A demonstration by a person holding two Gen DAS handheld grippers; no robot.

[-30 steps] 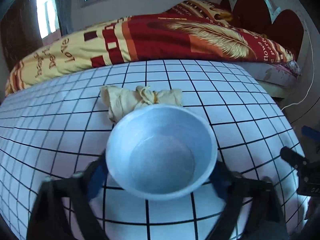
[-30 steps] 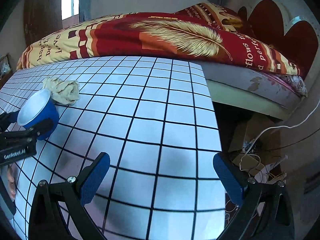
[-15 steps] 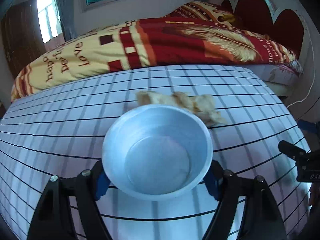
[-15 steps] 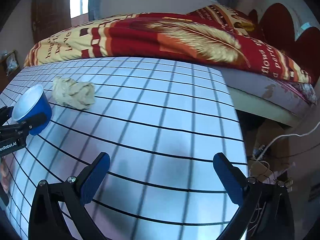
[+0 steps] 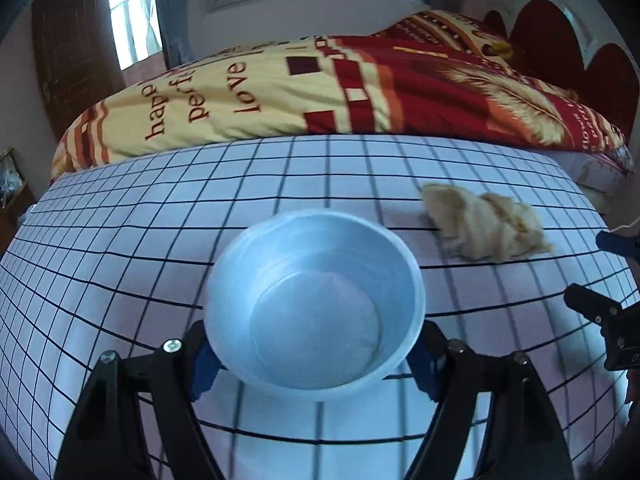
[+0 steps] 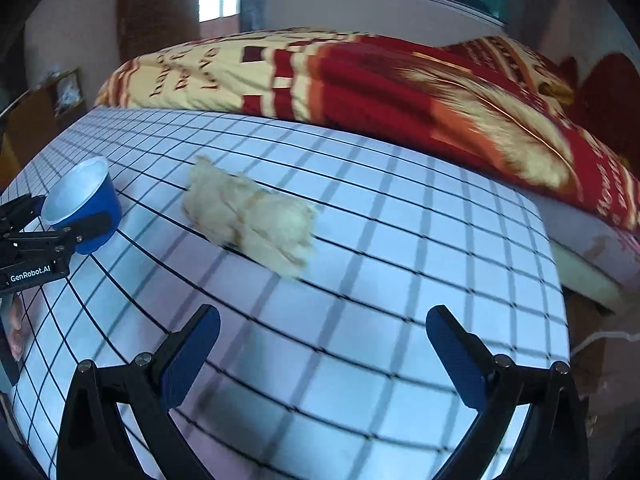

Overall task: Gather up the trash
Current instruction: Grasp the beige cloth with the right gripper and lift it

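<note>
My left gripper is shut on a blue paper cup with a white, empty inside, held above the gridded table. The cup also shows at the left of the right wrist view, held by the left gripper. A crumpled beige paper wad lies on the table, to the right of the cup and further back. In the right wrist view the wad lies ahead and a little left of my right gripper, which is open, empty and above the table.
The table has a white cloth with a black grid; its right edge drops to the floor with cables. A bed with a red and yellow blanket stands right behind the table.
Both grippers swung left: the wad moved from behind the cup to its right in the left view. In the right view the wad came from far left towards the middle and nearer.
</note>
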